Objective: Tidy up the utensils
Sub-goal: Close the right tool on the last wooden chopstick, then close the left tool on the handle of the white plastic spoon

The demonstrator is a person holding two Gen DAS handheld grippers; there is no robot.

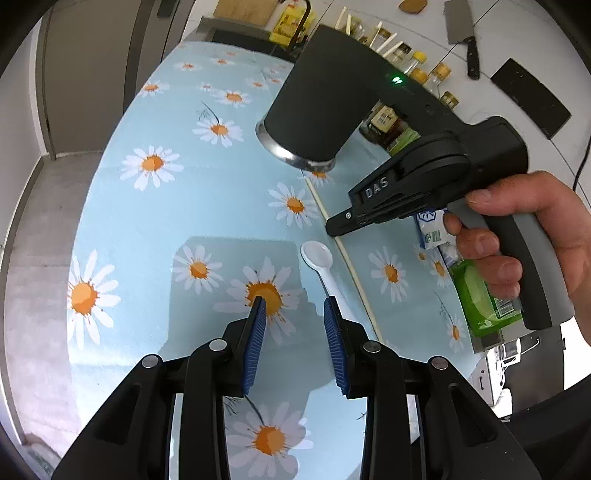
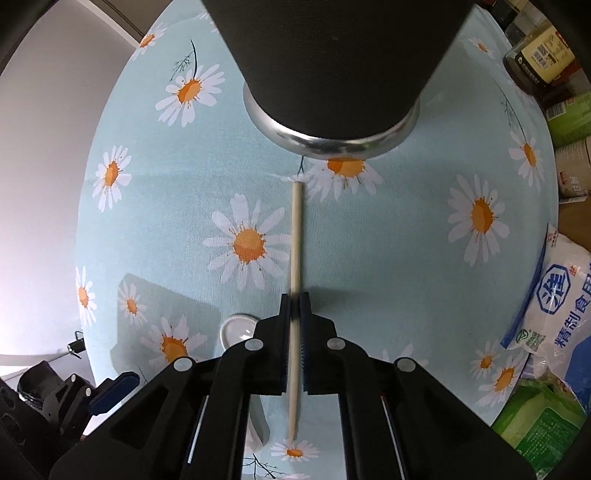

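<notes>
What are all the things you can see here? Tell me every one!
chopstick: one, pale wood, flat on the cloth, pinched by the right tool
spoon: one, white, on the cloth beside the chopstick
cup: one, black with a silver rim, standing at the chopstick's far end
tablecloth: one, light blue with daisies
salt bag: one, white and blue, table edge
cleaver: one, steel with a black handle, on the wall
spice jars: several, yellow lids, behind the cup
left tool: one, black with blue pads, open above the cloth
right tool: one, black, shut on the chopstick
hand: one, holding the right tool
</notes>
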